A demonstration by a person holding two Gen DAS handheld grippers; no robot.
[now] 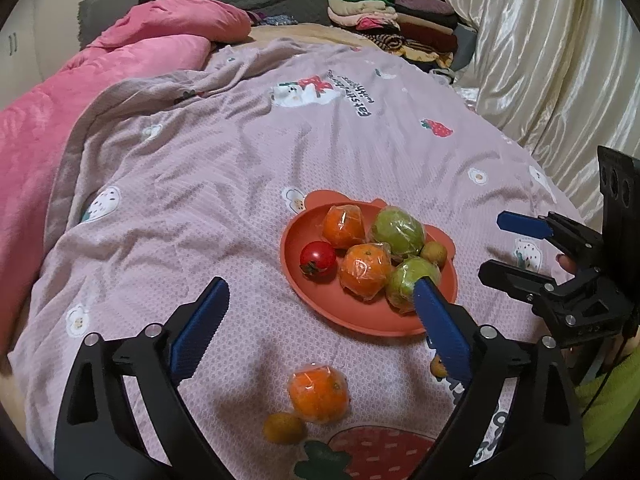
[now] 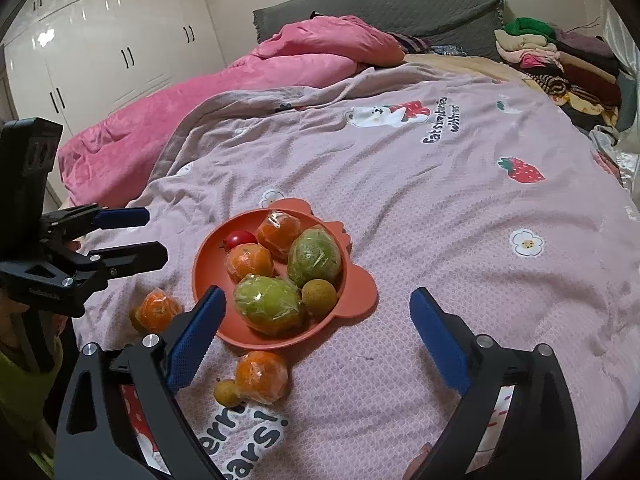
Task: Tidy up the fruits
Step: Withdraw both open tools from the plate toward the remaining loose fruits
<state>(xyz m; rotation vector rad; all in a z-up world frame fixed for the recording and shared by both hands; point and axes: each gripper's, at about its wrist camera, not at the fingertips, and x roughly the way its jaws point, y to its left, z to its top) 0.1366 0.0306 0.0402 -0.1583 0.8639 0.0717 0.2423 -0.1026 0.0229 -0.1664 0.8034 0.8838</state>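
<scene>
On the bed's mauve quilt (image 2: 440,240), an orange plate (image 2: 360,280) holds wrapped fruit; one wrapped orange (image 2: 262,376) lies beside it. Left claw (image 1: 320,312) and right claw (image 2: 316,316) gape empty. White wardrobes (image 2: 112,40) behind.

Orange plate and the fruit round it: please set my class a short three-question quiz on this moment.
1. True or false: the orange plate holds a red tomato.
2. In the right wrist view, how many wrapped oranges lie on the bedspread, off the plate? A one, B two, C four.
3. Fill in: the jaws of the left gripper and the right gripper both stand ____, with nothing pressed between them.

Key: 1 true; 2 B; 3 open.
</scene>
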